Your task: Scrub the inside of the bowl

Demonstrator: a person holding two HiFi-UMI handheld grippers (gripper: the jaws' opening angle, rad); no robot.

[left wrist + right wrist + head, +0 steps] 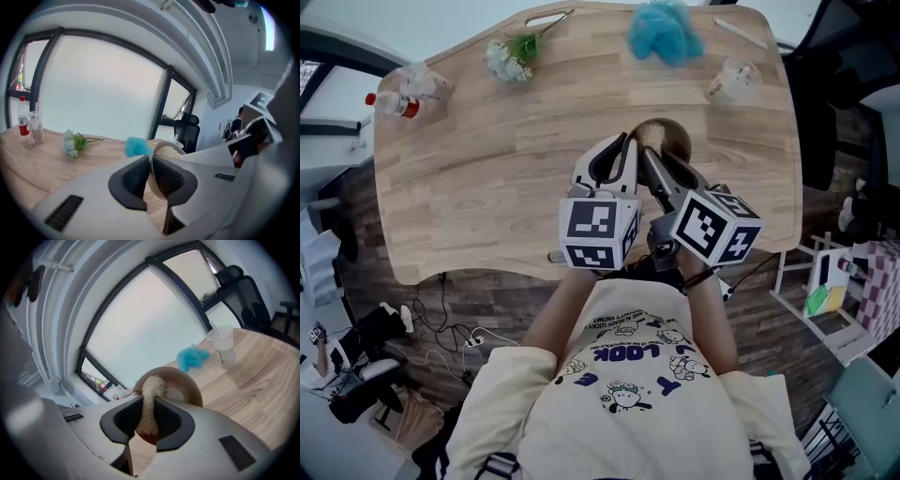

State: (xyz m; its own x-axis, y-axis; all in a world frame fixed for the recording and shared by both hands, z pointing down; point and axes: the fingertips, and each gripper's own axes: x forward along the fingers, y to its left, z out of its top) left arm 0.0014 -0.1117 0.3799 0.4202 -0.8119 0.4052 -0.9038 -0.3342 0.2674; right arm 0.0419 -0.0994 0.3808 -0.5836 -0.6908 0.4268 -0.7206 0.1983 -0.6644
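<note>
A person wears a cream short-sleeved T-shirt printed with navy lettering and small cartoon figures. The left gripper and right gripper each have pale grey shells, black ribbed pads and a cube of black-and-white square markers.

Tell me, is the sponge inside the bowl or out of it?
Inside. The right gripper holds the sponge with its end in the bowl; the left gripper pinches the rim.

We find the bowl at mid desk, its rim between the left gripper's jaws. The scrubber, between the right gripper's jaws, reaches into it. Behind lies the puff; flowers and bottle sit left, the cup right.
</note>
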